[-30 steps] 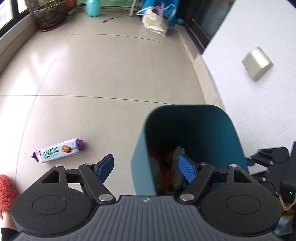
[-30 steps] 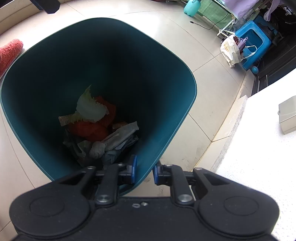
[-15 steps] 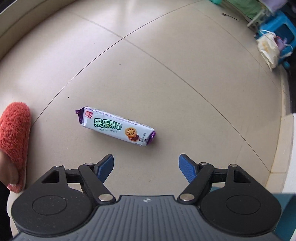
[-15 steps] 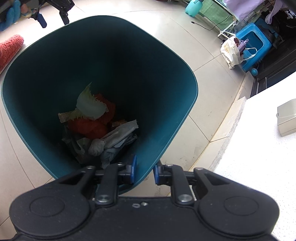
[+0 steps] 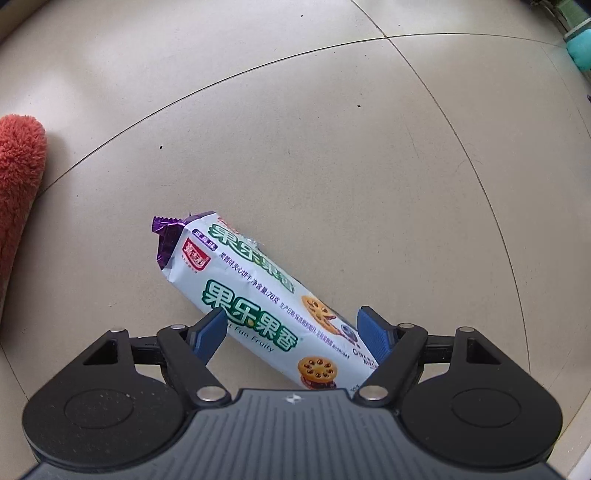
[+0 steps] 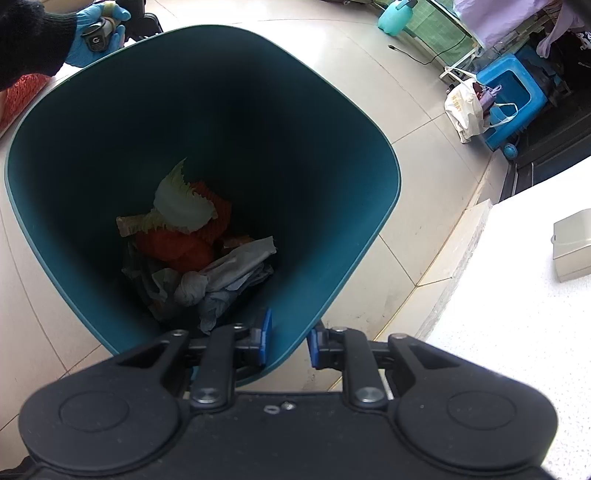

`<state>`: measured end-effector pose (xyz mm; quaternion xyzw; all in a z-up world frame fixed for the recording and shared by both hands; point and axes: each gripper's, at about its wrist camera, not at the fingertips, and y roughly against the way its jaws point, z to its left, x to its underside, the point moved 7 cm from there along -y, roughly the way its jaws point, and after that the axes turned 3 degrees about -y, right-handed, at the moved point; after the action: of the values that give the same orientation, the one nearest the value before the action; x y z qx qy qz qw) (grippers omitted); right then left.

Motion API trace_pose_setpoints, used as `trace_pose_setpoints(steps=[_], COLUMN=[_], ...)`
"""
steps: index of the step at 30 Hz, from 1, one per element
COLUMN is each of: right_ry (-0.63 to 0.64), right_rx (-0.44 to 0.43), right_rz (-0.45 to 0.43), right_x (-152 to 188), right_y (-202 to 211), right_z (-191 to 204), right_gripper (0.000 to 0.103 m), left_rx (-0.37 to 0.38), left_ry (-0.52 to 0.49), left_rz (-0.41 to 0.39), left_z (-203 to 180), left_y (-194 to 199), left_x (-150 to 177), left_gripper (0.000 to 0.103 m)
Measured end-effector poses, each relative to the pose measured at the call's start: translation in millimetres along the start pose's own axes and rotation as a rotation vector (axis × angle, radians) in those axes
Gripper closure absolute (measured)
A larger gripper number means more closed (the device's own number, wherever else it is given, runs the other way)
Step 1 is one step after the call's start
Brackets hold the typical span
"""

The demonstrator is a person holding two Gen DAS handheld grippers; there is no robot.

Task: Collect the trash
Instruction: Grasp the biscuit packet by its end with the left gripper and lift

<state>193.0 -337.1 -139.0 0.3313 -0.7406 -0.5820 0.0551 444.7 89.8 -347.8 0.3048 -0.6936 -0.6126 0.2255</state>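
A white and green biscuit packet (image 5: 251, 295) with purple ends lies slantwise on the beige tiled floor. My left gripper (image 5: 291, 325) points down over it, open, with its blue pads either side of the packet's near half and not pressing on it. My right gripper (image 6: 290, 339) is shut on the near rim of a dark teal bin (image 6: 332, 147), one pad inside the wall and one outside. In the bottom of the bin lie a cabbage leaf, orange scraps and crumpled paper (image 6: 192, 236).
A red fluffy slipper (image 5: 18, 177) lies at the left of the packet. A blue-gloved hand (image 6: 92, 33) shows past the bin's far rim. A white bag (image 6: 465, 107), blue stool (image 6: 517, 88) and teal spray bottle (image 6: 395, 14) stand far off. A white wall (image 6: 517, 314) rises at right.
My left gripper swung away from the bin and came down over the biscuit packet, which now lies between its open jaws. The right gripper and the bin have stayed put.
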Motion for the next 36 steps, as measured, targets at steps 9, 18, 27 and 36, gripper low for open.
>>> trace_pose_setpoints(steps=[9,18,27,36], right_ry=[0.021,0.023,0.029,0.015], right_rx=[0.011,0.018,0.026,0.023], right_rz=[0.014,0.016,0.015,0.0], right_x=[-0.9,-1.5,-0.7,0.8], right_y=[-2.4,-3.2,-4.6,-4.4], right_z=[2.1,3.8,3.2,1.8], right_gripper=[0.081,0.081,0.08,0.081], left_rx=[-0.135,-0.088,-0.085,-0.015], left_ry=[-0.114,-0.003,-0.109,-0.257], left_rz=[-0.062,0.059,-0.014,-0.11], left_z=[-17.0,9.9,4.2,-2.9], left_y=[-10.4,-38.8,-21.2,63.4], left_x=[9.6,33.9,36.3,61.0], left_gripper=[0.021,0.021,0.054,0.066])
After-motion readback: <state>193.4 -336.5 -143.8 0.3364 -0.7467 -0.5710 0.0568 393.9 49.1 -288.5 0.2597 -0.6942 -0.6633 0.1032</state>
